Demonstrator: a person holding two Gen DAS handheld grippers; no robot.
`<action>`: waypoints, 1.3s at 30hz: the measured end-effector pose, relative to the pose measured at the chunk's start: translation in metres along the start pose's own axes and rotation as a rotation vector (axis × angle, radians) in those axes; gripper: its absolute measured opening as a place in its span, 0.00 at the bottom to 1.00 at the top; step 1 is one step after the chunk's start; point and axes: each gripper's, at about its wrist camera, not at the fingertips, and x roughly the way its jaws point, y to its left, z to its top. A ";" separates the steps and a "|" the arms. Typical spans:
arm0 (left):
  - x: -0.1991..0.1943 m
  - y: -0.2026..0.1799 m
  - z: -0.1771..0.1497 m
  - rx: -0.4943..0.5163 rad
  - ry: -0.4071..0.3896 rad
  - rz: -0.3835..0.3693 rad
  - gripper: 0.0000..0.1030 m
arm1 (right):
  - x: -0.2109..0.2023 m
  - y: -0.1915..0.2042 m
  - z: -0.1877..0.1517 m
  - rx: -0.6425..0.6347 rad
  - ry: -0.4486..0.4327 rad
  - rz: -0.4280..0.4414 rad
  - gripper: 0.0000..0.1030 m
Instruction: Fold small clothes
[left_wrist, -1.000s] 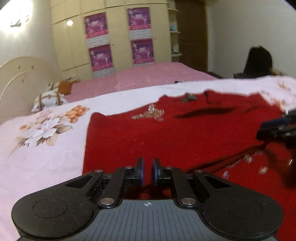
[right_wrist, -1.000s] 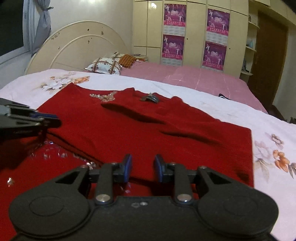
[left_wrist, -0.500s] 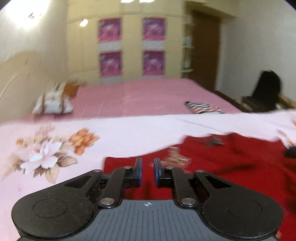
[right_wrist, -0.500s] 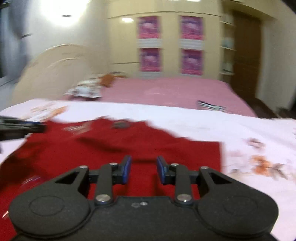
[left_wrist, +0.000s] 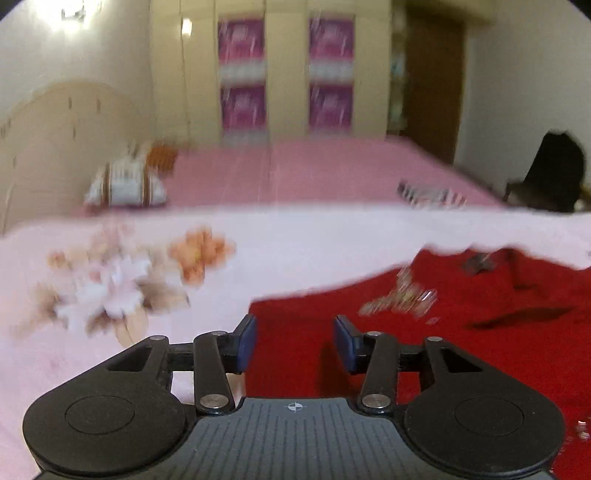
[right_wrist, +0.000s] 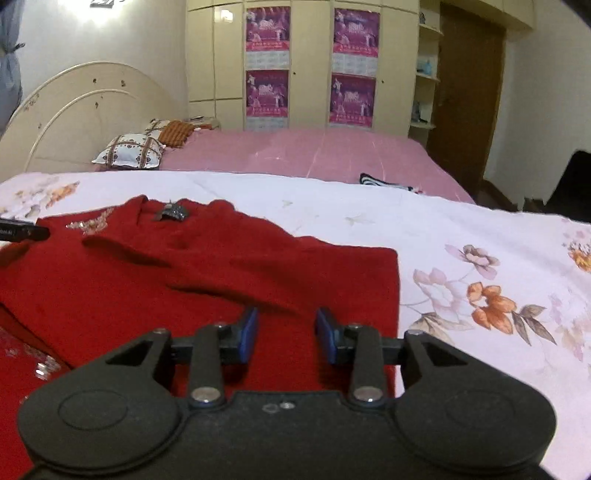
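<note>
A flowery bed sheet (left_wrist: 258, 240) covers the bed. In the left view, the left gripper (left_wrist: 293, 341) has just opened, empty, over the red top's (left_wrist: 461, 332) left edge. In the right view, the right gripper (right_wrist: 286, 338) has also just been opening, empty, near the top's (right_wrist: 184, 280) right edge.

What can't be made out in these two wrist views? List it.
- Left wrist view: motion blur smears the beadwork on the red garment.
- Right wrist view: the garment's near hem is hidden behind the right gripper.
- Right wrist view: the left gripper is cut off by the frame edge.
</note>
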 end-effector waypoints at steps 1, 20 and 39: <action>0.003 -0.003 -0.005 0.025 0.065 -0.001 0.45 | -0.009 -0.005 0.002 0.034 -0.025 0.013 0.34; -0.236 0.030 -0.156 -0.128 0.196 -0.163 0.56 | -0.182 -0.043 -0.100 0.273 0.075 0.155 0.39; -0.248 0.046 -0.251 -0.678 0.331 -0.598 0.12 | -0.236 -0.030 -0.218 0.823 0.222 0.423 0.29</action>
